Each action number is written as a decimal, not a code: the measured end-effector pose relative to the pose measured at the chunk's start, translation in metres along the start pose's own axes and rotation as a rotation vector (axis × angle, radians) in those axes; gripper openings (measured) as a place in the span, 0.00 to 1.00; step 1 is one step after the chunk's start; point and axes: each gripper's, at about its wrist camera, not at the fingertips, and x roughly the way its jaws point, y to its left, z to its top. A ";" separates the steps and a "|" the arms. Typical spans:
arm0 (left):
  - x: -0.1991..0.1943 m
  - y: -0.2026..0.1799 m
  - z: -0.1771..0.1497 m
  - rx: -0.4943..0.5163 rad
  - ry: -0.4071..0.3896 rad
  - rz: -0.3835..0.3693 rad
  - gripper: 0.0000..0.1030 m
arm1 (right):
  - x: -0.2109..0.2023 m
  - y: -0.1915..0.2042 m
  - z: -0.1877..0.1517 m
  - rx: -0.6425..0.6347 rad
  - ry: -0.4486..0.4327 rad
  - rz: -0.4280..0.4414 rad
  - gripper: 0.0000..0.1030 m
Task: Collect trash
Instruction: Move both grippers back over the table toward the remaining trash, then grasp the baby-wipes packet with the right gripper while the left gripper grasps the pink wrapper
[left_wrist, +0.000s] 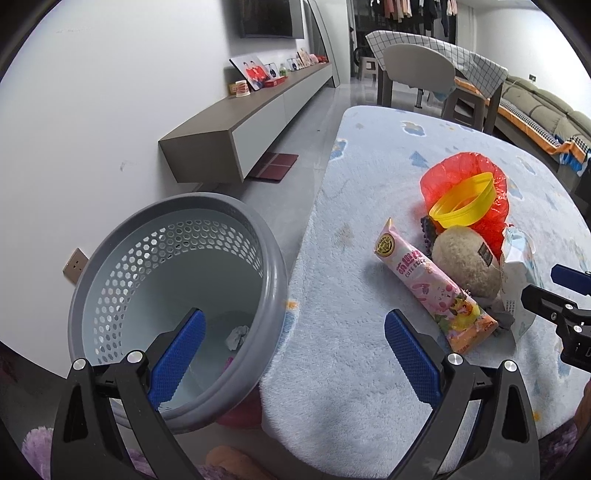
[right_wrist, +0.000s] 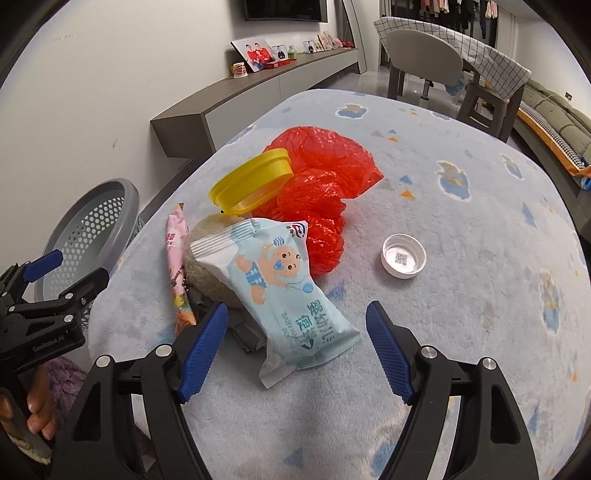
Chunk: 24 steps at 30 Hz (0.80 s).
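Note:
A trash heap lies on the fluffy pale-blue table cover (left_wrist: 343, 387): a pink snack wrapper (left_wrist: 436, 291), a beige fuzzy ball (left_wrist: 465, 258), a yellow lid (left_wrist: 465, 206), a red plastic bag (right_wrist: 325, 173), a baby-wipes pack (right_wrist: 277, 280) and a white cap (right_wrist: 402, 260). My left gripper (left_wrist: 295, 328) is open and holds nothing, straddling the table edge and the grey perforated bin (left_wrist: 275, 280), which holds crumpled paper (left_wrist: 236, 336). My right gripper (right_wrist: 297, 314) is open just above the near end of the wipes pack, its pads clear of it.
A low wall cabinet (left_wrist: 229, 136) runs behind the bin. A grey chair (right_wrist: 424, 55), a checked-cloth table and a sofa (right_wrist: 554, 122) stand beyond the table. A hand (right_wrist: 37, 406) holds the left gripper's handle at lower left in the right wrist view.

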 end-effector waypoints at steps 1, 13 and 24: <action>0.002 -0.001 0.000 0.002 0.004 0.000 0.93 | 0.003 0.000 0.001 0.001 0.005 0.005 0.72; 0.017 -0.008 -0.001 0.015 0.033 0.014 0.93 | 0.022 -0.002 0.005 0.001 0.022 0.056 0.72; 0.019 -0.007 -0.004 0.015 0.023 0.025 0.93 | 0.010 0.005 0.000 -0.029 0.001 0.079 0.40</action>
